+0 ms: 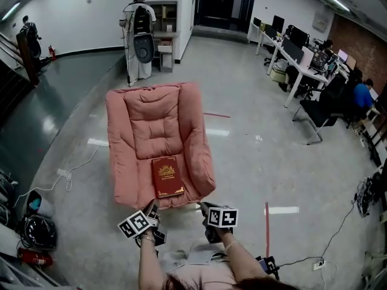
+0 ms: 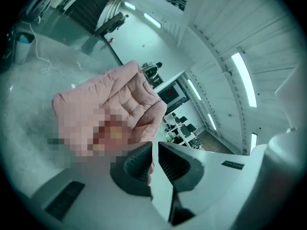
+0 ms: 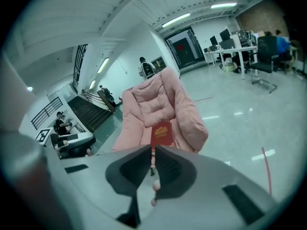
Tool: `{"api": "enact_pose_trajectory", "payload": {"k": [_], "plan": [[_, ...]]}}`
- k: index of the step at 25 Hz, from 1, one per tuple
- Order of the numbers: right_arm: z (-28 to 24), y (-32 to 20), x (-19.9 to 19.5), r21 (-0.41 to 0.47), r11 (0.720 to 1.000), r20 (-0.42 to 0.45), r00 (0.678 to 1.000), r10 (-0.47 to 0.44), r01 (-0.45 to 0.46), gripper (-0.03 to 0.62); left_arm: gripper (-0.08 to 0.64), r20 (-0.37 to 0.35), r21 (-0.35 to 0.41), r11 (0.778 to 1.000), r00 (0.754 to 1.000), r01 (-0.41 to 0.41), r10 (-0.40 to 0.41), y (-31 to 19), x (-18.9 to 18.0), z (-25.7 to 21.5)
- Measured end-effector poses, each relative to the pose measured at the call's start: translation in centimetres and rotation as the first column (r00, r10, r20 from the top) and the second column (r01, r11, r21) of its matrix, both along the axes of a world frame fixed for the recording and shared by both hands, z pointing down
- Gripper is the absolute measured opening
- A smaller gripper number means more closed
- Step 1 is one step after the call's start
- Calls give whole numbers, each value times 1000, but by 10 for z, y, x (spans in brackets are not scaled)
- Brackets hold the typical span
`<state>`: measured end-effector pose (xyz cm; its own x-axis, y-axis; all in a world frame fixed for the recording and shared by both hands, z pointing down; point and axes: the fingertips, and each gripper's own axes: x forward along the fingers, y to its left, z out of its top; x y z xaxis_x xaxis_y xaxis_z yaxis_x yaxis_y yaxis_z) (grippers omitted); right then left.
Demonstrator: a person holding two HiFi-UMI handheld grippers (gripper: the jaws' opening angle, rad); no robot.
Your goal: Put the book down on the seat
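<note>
Book (image 1: 167, 175): lying flat on the front part of the seat cushion, a little below the centre of the head view, red cover and gold emblem facing up; neither gripper is touching it.
Seat (image 1: 139, 110): a pink padded armchair, sitting mid-frame on the glossy grey floor (image 1: 254, 162) with its backrest toward the top of the frame.
Left gripper (image 1: 152, 212): hovering just below the seat's front edge, left of centre; its jaws are sitting almost together, only a thin slit between them, gripping nothing.
Right gripper (image 1: 204, 208): hovering near the seat's lower right corner, tilting down toward the book; its jaws are nearly touching and empty.
Forearms: both are reaching up from the bottom edge, bare, side by side.
Backdrop: a person (image 1: 138, 32) is standing at upper left; desks (image 1: 296, 56) are lining the upper right.
</note>
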<state>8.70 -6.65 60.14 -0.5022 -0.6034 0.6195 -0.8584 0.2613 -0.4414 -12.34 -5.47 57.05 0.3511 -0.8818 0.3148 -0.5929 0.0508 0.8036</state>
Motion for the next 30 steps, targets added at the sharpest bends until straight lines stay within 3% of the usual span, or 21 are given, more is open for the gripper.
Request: {"api": "enact_pose_trajectory", "payload": {"k": [6,10,13,22,26,30], "plan": [[-22,2,6,46,997,45,997,-64,62,25,41,88,123,992,996,23,-34,0,-4,-52],[-31,10,16,33,989,7,990,-142,142,17,41,131,171,985,990,31,-53,13,7,-78],[-48,12,27,27,978,-15,979,-205,205,15,25,219,203,978,972,46,-91,26,16,-98],[-130,14,42,250,930,41,957,-288,269,15,12,369,314,948,913,52,-172,67,37,-163],[-151,29,47,309,895,16,939,-343,321,15,2,376,357,932,905,59,-202,85,47,-185],[-168,46,60,332,874,-2,927,-376,355,15,0,429,354,935,886,16,-177,103,67,-203]]}}
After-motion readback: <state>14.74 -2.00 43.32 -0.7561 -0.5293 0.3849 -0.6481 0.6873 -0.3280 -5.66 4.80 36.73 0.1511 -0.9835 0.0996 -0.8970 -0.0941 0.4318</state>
